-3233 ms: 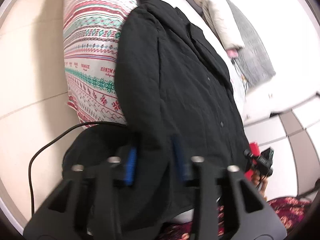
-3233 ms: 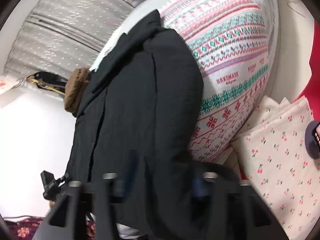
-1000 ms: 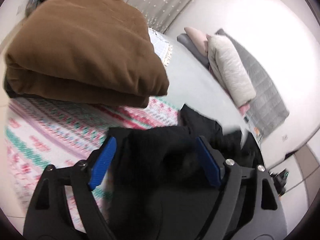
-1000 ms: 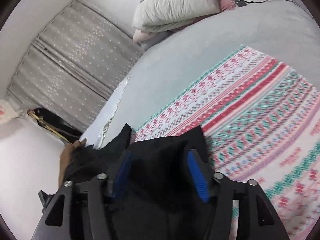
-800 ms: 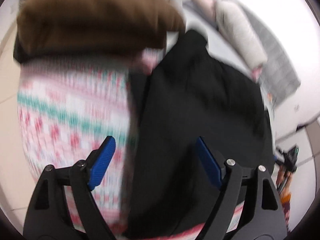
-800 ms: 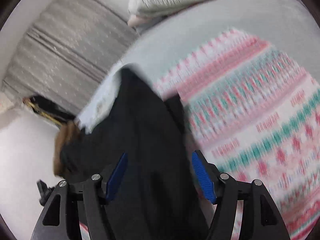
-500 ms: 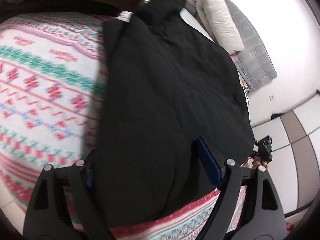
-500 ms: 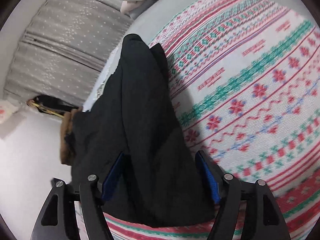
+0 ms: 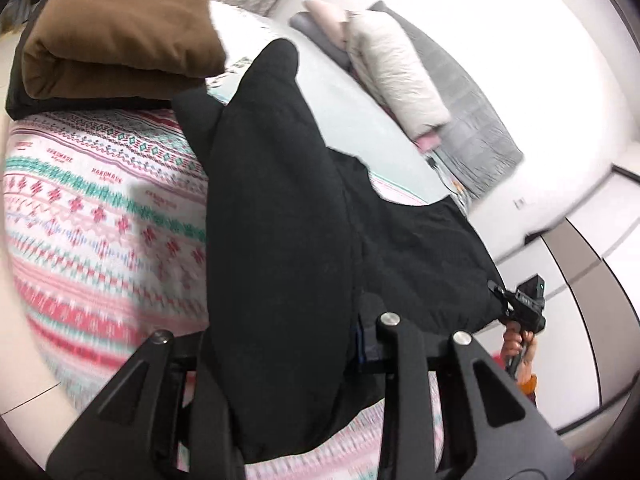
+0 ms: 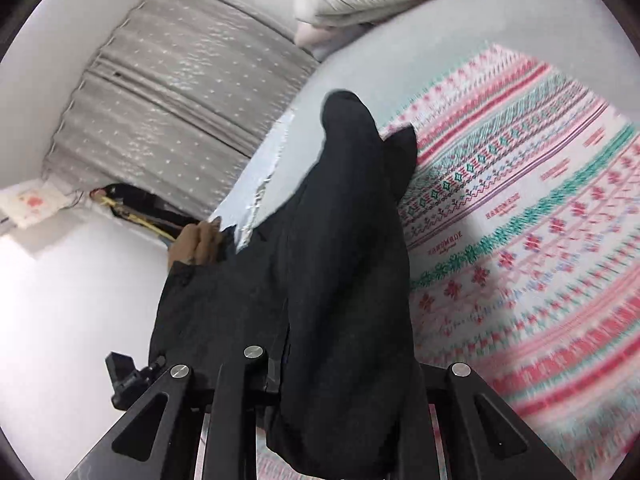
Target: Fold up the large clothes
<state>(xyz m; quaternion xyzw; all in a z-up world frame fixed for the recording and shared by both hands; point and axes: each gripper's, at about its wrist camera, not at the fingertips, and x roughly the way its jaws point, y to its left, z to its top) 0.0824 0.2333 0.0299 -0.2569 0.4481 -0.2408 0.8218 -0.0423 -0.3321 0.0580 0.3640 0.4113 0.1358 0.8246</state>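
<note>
— On the patterned blanket [image 9: 100, 208] across the bed [image 9: 360, 120], we have the black coat [image 9: 280, 220] lying lengthwise, one long layer already lapped over the rest, its narrow end reaching toward the pillows [image 9: 396, 80]. We judge the fold about halfway: the coat is doubled along its length, but it is long, unsquared, and not yet stacked beside the folded brown garment [image 9: 120, 32].

— And our two tools?

— Both are at the near hem. The left gripper [image 9: 280, 360] is closing with black cloth between its fingers; the right gripper [image 10: 340, 368] is closing too, cloth bunched between its fingers. Whether either one has pinched firmly yet, we cannot tell, since the coat drapes over the tips in both views.

— What else escapes us?

— The hem itself is buried under fabric and gripper frames. Sleeves, collar and buttons are lost in flat black. The blanket's near edge is smeared by motion. A hand [image 9: 516, 344] shows at the coat's far corner, part hidden, and the room's edges are cut off.
</note>
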